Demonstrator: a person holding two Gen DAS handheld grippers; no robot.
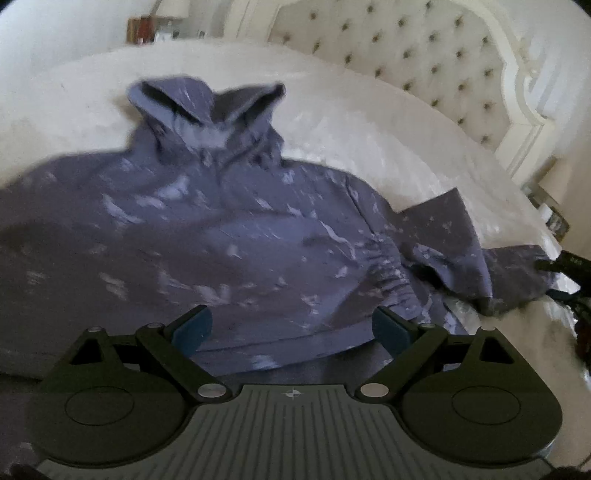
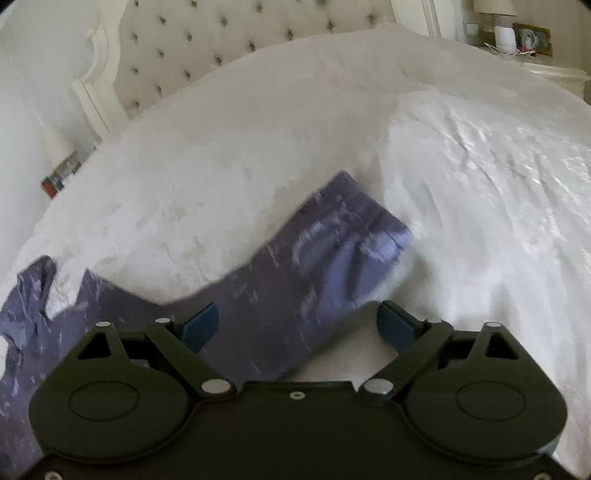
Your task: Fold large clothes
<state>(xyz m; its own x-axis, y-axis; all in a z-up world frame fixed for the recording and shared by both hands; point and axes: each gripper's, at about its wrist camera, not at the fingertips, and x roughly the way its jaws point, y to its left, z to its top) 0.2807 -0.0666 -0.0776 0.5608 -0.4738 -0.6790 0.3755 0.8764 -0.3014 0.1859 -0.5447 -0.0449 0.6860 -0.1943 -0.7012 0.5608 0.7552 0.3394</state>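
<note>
left wrist view: no readable writing; only a small crosshair mark (image 1: 291, 394) on the gripper's ribbed grey plate. white bedcover (image 1: 369, 122) fills the scene, tufted cream headboard (image 1: 406, 48) at top right, a nightstand (image 1: 147, 29) with blurred clutter at top left. blue-grey hoodie (image 1: 221, 221) with pale streaks lies flat on the cover, hood pointing towards the far side, hem nearest the camera. one sleeve (image 1: 480, 254) trails off to the right, bunched at the armpit. left gripper (image 1: 291, 328) sits low over the hem, fingers spread wide, nothing between them; whether the pads touch cloth is unclear. a dark tool at the right edge meets the sleeve's cuff, too cropped to identify.

right wrist view: no writing legible. same white cover, headboard at top left, lamp (image 2: 495, 14) and framed picture (image 2: 533, 37) on a stand top right. right gripper (image 2: 299, 325) hangs over the sleeve, which runs diagonally up to its cuff (image 2: 369, 225). fingers spread apart, empty. frame is motion-blurred.
</note>
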